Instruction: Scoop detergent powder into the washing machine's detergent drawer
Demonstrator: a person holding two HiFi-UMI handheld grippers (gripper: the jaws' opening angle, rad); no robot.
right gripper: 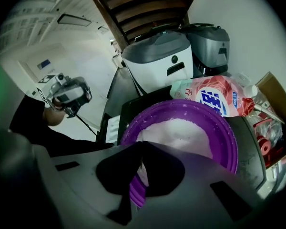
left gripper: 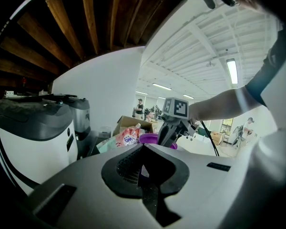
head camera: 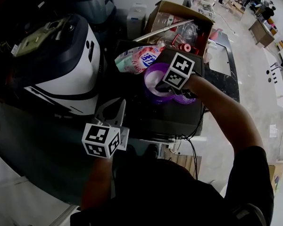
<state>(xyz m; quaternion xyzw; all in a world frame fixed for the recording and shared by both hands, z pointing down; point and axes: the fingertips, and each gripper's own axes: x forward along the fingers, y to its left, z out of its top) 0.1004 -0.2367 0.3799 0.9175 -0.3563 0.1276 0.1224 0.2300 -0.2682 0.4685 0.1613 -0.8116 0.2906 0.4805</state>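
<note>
Note right gripper (right gripper: pixel 139 149) clenched, jaws drawn together with near rim of purple bowl (right gripper: pixel 226 137) running up through the gap between them, one jaw outside the wall, the other over the fill. Read as a pinch on the rim, most likely to steady or tilt the bowl rather than to dig. Find bowl well filled with white detergent powder (right gripper: pixel 181 135) and set on dark top of washing machine (head camera: pixel 151 119). Mark pink-and-blue refill pouch (head camera: pixel 137 58) lying just beyond the far rim, touching or nearly so; probably kept close as source of the powder. See no scoop or spoon in either gripper or in the bowl. Note left gripper (left gripper: pixel 142 150) clenched on nothing, jaw tips meeting, held low by the machine's front edge, well apart from bowl. Judge it parked clear of the right arm, free to deal with the drawer. Cannot make out the detergent drawer in any view; perhaps below the front edge, under the arms. Log open cardboard box (head camera: pixel 179 11) of oddments behind bowl and white-and-black appliance (head camera: pixel 68 67) off to the left; neither in play. Judge task early: powder all in bowl, none in a drawer. Watch for spill if bowl rises by one point of rim.
</note>
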